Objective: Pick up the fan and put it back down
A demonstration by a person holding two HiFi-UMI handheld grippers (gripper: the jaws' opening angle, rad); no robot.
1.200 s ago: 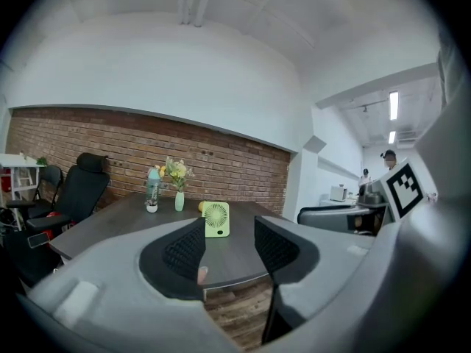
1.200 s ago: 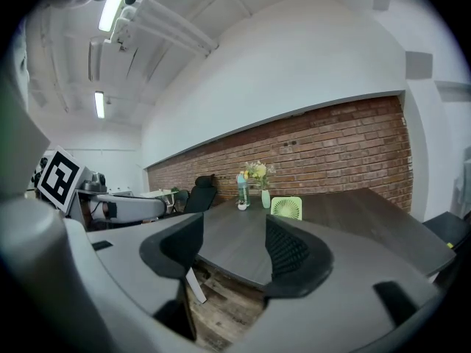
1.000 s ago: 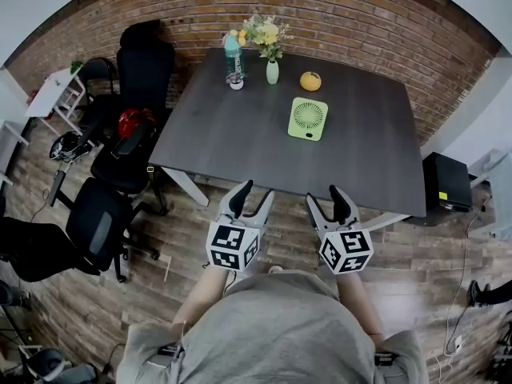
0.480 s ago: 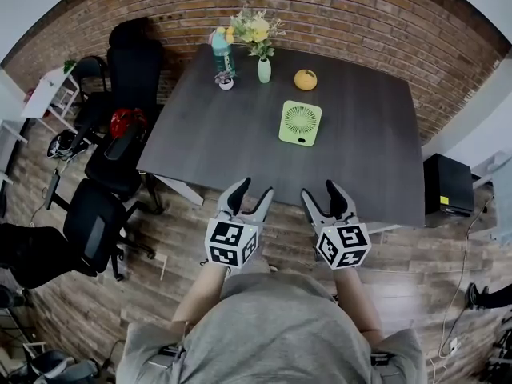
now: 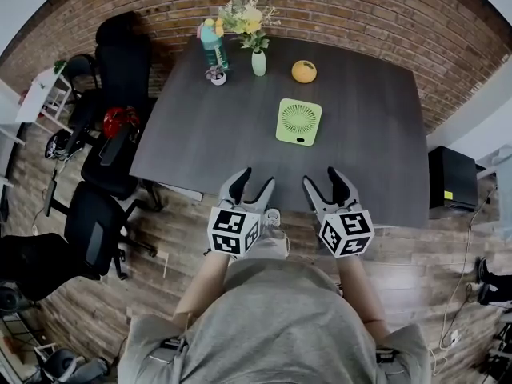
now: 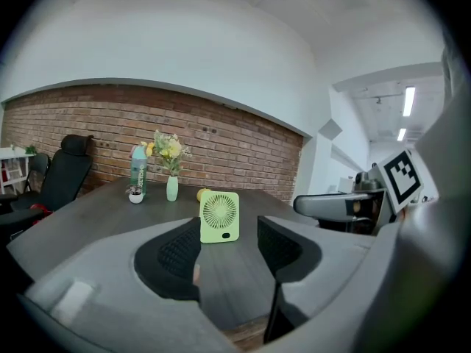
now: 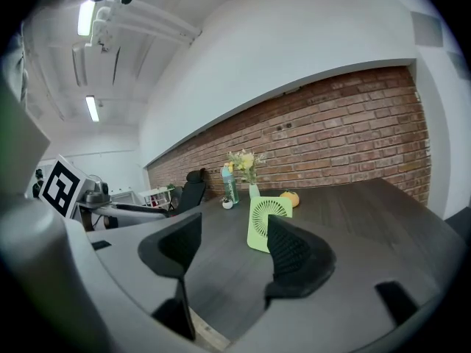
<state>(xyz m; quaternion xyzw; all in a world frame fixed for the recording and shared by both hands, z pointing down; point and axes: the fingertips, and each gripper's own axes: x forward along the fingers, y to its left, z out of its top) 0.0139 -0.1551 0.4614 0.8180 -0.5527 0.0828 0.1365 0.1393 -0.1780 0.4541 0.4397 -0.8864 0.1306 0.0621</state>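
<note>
**Both grippers at the table edge, fan untouched**

Both grippers have come forward from over the floor [image 5: 180,234]. The tips of the left gripper [image 5: 254,179] and the right gripper [image 5: 323,178] now lie over the near edge of the table [image 5: 200,142], on the near side of the fan [image 5: 299,122] and well apart from it. The left gripper's jaws have just been opening and stand wide, with nothing between them. The right gripper's jaws have also opened a little and stand spread, likewise empty. In each gripper view the fan shows only far off beyond the jaws.

The fan stands upright on the table, its grille turned toward the grippers, roughly in line with the gap between the two. Bare tabletop lies between the fan and the near edge, and on both sides of the fan out to the table's side edges.

Behind the fan, toward the far edge and the brick wall [image 5: 360,14], sits a row of small things. An orange [image 5: 304,71] is close behind the fan. A vase [image 5: 258,62] behind and left of the fan holds flowers [image 5: 244,18]. Further left of the fan stands a bottle [image 5: 211,46], capped, with a small cup [image 5: 217,77] just beside it; what the cup holds cannot be told.

Left of the fan, past the table's side edge, chairs [image 5: 120,70] crowd the floor. Right of the fan, past the other side edge, a black box [image 5: 450,184] stands on the floor.
</note>
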